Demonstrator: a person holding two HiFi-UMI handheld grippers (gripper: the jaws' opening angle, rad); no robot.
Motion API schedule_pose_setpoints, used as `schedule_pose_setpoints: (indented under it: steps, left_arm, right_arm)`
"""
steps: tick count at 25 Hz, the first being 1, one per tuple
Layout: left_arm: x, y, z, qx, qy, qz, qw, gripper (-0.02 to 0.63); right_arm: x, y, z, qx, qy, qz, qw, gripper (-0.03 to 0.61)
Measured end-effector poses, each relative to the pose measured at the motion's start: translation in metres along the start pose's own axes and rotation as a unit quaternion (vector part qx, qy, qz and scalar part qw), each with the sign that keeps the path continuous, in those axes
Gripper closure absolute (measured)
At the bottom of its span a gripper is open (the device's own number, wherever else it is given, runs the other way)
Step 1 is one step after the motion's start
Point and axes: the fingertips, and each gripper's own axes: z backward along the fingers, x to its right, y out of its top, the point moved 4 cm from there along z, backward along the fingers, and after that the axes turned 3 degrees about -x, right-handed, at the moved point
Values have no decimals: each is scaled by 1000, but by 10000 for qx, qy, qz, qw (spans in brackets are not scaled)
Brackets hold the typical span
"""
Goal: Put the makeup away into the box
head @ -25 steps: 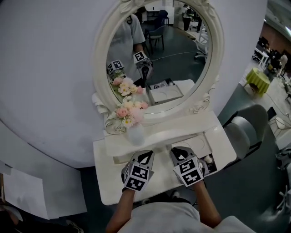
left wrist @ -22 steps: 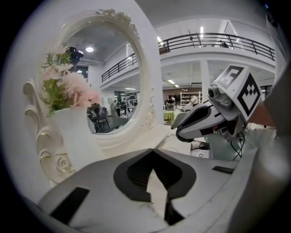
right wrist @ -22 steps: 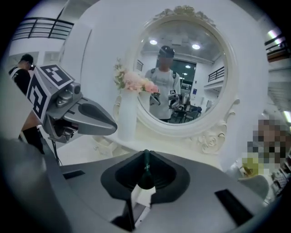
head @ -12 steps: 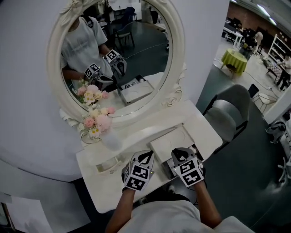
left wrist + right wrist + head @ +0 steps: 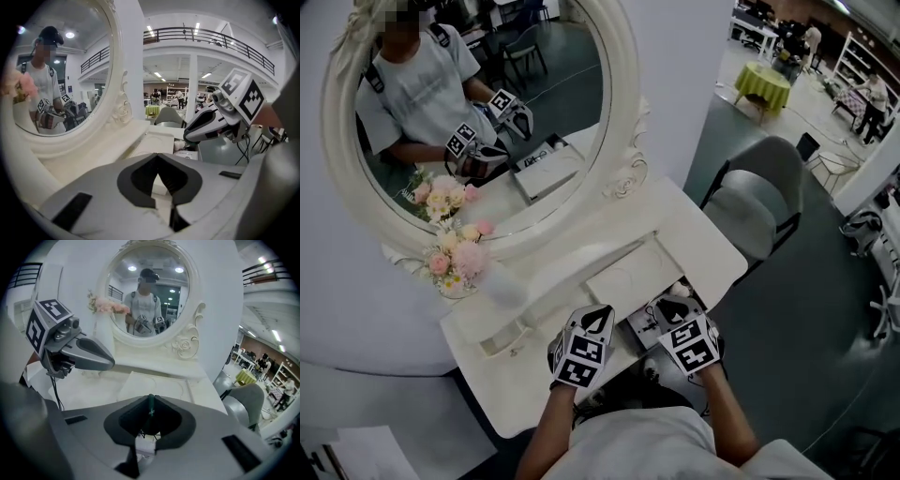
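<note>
Pink flowers (image 5: 455,261) stand under the oval mirror (image 5: 478,103) on a white dressing table (image 5: 487,375), well off to the left of the left claw (image 5: 157,160), which hangs pinched shut with nothing in it. Just beside it, the right claw (image 5: 151,404) grips a thin dark green stick (image 5: 150,411) at its tips. The open box (image 5: 645,330) sits right under that claw, its white lid (image 5: 628,279) just ahead, a grey chair (image 5: 750,202) well off to its right
</note>
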Motion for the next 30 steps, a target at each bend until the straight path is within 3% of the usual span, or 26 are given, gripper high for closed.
schedule_pose_setpoints:
  steps: [12, 22, 30]
  left_arm:
    - [18, -16, -37, -461, -241, 27, 9986, 601]
    - [22, -26, -51, -676, -208, 160, 9974, 601]
    - [20, -30, -45, -636, -117, 324, 9974, 601]
  right_arm:
    - [13, -65, -44, -899, 236, 147, 9956, 540]
    - [12, -82, -67, -1190, 479, 413, 9909, 537]
    - [8, -82, -73, -1219, 703, 487, 9889, 448]
